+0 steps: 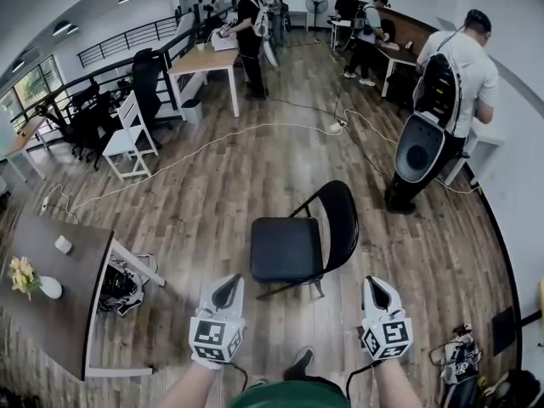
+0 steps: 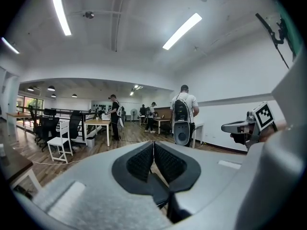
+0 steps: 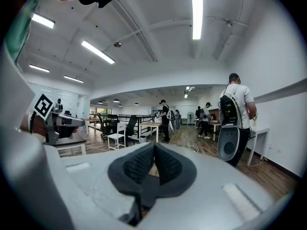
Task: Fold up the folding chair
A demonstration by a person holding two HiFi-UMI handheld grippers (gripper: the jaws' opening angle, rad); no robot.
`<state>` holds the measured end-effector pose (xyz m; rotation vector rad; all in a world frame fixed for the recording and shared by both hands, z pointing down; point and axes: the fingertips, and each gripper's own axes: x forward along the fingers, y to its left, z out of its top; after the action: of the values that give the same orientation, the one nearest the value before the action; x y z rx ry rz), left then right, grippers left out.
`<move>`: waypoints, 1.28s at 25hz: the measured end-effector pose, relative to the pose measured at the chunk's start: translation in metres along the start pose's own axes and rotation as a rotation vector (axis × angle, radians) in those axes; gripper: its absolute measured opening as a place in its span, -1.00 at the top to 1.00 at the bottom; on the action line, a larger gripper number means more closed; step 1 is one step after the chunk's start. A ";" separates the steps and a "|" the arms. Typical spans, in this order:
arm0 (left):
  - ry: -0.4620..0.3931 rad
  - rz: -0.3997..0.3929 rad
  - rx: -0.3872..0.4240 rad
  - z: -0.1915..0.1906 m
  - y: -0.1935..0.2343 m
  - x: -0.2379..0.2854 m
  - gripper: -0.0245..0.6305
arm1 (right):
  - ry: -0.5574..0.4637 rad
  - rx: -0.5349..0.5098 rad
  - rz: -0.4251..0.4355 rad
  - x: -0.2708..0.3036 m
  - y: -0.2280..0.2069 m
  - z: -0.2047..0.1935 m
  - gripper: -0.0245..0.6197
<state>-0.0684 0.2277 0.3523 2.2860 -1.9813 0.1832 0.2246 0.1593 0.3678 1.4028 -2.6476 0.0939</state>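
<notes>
The black folding chair (image 1: 299, 243) stands unfolded on the wooden floor, its seat (image 1: 284, 249) toward the left and its backrest (image 1: 343, 221) on the right. My left gripper (image 1: 226, 290) hovers just short of the seat's near left corner, apart from it. My right gripper (image 1: 375, 291) hangs to the near right of the backrest, also apart. Both are shut and hold nothing. In the left gripper view the ribbed pads (image 2: 140, 161) meet at the left gripper (image 2: 153, 150). In the right gripper view the pads (image 3: 138, 165) likewise touch at the right gripper (image 3: 154, 152).
A dark table (image 1: 59, 300) with flowers (image 1: 23, 275) stands at the near left, a bag (image 1: 123, 284) beside its leg. A person with a backpack (image 1: 449, 92) stands at the far right. A white cable (image 1: 255, 131) crosses the floor beyond the chair. Gear (image 1: 463, 362) lies near right.
</notes>
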 end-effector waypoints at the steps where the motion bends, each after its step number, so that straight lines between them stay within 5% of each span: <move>1: 0.004 0.004 -0.007 -0.001 -0.001 0.008 0.88 | 0.003 0.006 0.004 0.008 -0.008 -0.002 0.94; 17: 0.125 0.062 -0.220 -0.077 0.025 0.095 0.88 | 0.094 0.111 0.034 0.083 -0.090 -0.044 0.94; 27: 0.223 0.041 -0.410 -0.162 0.117 0.132 0.85 | 0.181 0.064 -0.023 0.146 -0.068 -0.058 0.94; 32: 0.296 -0.020 -0.432 -0.202 0.164 0.166 0.55 | 0.206 0.017 -0.088 0.203 -0.046 -0.056 0.94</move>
<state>-0.2113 0.0756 0.5795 1.8832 -1.6579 0.0750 0.1555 -0.0259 0.4539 1.4286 -2.4210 0.2379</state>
